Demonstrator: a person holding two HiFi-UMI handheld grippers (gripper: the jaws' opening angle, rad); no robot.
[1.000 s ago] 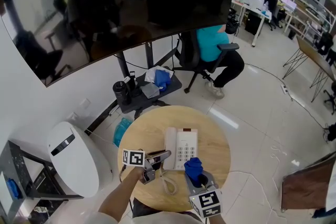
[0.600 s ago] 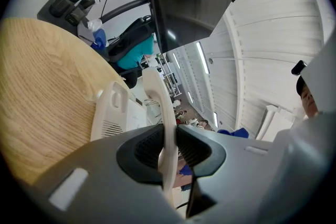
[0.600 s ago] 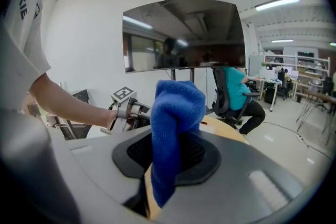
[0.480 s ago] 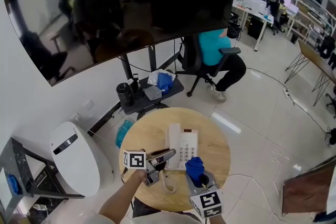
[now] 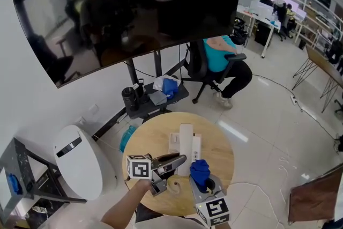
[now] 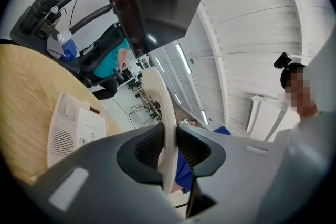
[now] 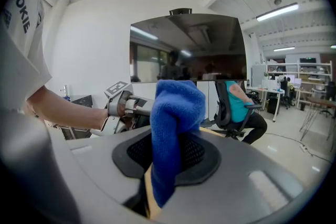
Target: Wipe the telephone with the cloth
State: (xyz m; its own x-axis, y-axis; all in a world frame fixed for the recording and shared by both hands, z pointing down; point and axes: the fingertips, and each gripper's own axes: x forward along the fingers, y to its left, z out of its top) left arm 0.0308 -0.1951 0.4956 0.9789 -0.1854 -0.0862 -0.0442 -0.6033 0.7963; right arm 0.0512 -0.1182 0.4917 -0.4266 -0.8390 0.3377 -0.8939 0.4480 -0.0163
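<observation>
A white telephone base [image 5: 172, 143] lies on the round wooden table [image 5: 146, 142]; in the left gripper view the base [image 6: 73, 124] shows low at the left. Its white handset [image 5: 186, 143] hangs above the base, clamped by my left gripper [image 5: 178, 161], with the coiled cord [image 5: 174, 185] trailing below. In the left gripper view the handset [image 6: 164, 113] stands on edge between the pads of the left gripper [image 6: 169, 152]. My right gripper [image 5: 202, 184] is shut on a blue cloth [image 5: 198, 170], near the table's front edge, right of the handset. The cloth [image 7: 174, 113] bulges from the right gripper [image 7: 173, 157].
A black cart [image 5: 155, 98] with a bottle and cloths stands behind the table. A white rounded machine [image 5: 80, 161] sits at the left. A person in a teal top sits on an office chair [image 5: 222, 59]. A large dark screen [image 5: 134, 2] hangs overhead.
The left gripper has risen, lifting the handset off the base. The right gripper with the cloth has risen slightly.
</observation>
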